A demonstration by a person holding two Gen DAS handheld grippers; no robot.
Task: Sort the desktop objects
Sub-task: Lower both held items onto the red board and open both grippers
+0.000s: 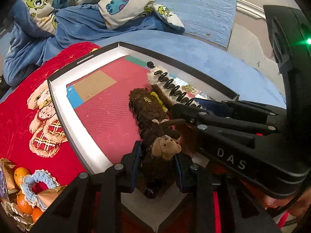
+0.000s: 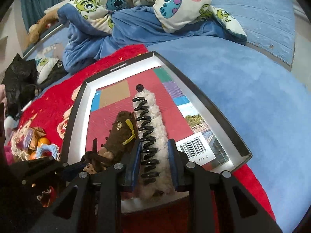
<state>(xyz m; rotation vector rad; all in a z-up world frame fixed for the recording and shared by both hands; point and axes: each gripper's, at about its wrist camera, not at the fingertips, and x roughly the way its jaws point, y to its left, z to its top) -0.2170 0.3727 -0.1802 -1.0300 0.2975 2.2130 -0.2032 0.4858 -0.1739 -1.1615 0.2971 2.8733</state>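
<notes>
Brown fuzzy hair claw clip with small bear charm [image 1: 153, 124] clamped between blue pads of left gripper [image 1: 157, 171], held over near edge of shallow black-rimmed white box [image 1: 64, 104]. White fuzzy hair claw clip with black teeth [image 2: 153, 136] pinched by right gripper [image 2: 154, 167], just right of brown clip. Box set on red plush blanket [image 1: 19, 101]. Basket of oranges [image 1: 21, 192] seen near left.
</notes>
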